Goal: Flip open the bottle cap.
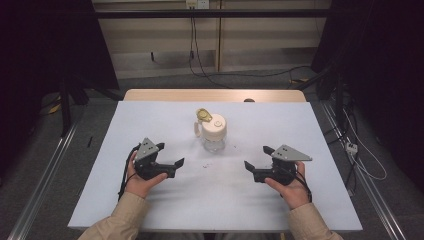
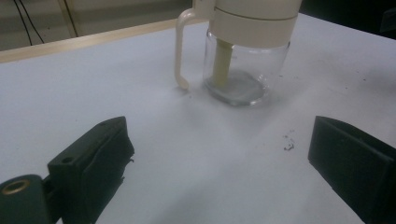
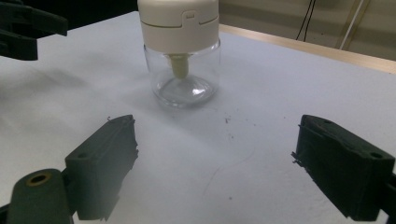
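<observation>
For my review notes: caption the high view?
Two open black grippers flank a clear glass jar with cream lid.

Jar [image 1: 214,134] on table [image 1: 150,120], left claw [image 1: 170,156] and right claw [image 1: 256,159] flanking, nearer

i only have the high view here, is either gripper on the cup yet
Observer: No. In the left gripper view the left gripper stands open over bare table, with the cup ahead of its jaws.
Operator: and the right one
Observer: The right gripper is open too, short of the cup, nothing between its jaws.
Operator: anything inside the cup
Observer: A cream tube hangs from the lid into the clear glass, which otherwise looks empty.
</observation>
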The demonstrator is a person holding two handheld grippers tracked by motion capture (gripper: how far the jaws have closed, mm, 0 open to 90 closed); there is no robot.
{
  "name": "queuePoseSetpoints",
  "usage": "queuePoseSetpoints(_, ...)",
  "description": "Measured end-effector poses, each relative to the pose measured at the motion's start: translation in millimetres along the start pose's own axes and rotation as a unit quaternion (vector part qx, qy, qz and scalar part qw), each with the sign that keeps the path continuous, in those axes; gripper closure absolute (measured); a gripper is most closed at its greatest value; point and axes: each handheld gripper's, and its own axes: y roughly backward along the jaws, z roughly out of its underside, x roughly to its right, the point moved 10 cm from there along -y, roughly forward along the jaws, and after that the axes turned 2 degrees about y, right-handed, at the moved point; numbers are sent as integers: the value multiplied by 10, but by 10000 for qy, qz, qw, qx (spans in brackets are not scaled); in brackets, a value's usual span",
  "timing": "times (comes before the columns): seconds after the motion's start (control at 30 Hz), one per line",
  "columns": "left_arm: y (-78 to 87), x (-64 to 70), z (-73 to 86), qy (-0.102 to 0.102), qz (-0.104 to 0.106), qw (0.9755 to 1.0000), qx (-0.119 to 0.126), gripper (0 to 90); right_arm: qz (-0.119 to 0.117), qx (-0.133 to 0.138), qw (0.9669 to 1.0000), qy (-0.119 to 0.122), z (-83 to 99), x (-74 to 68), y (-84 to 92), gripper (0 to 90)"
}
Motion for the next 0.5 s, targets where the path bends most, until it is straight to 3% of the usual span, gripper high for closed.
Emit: queuePoseSetpoints(0.5, 317, -135, 154, -14, -72, 10000, -50, 55, 126, -16, 9999, 2, 147, 71, 162, 118)
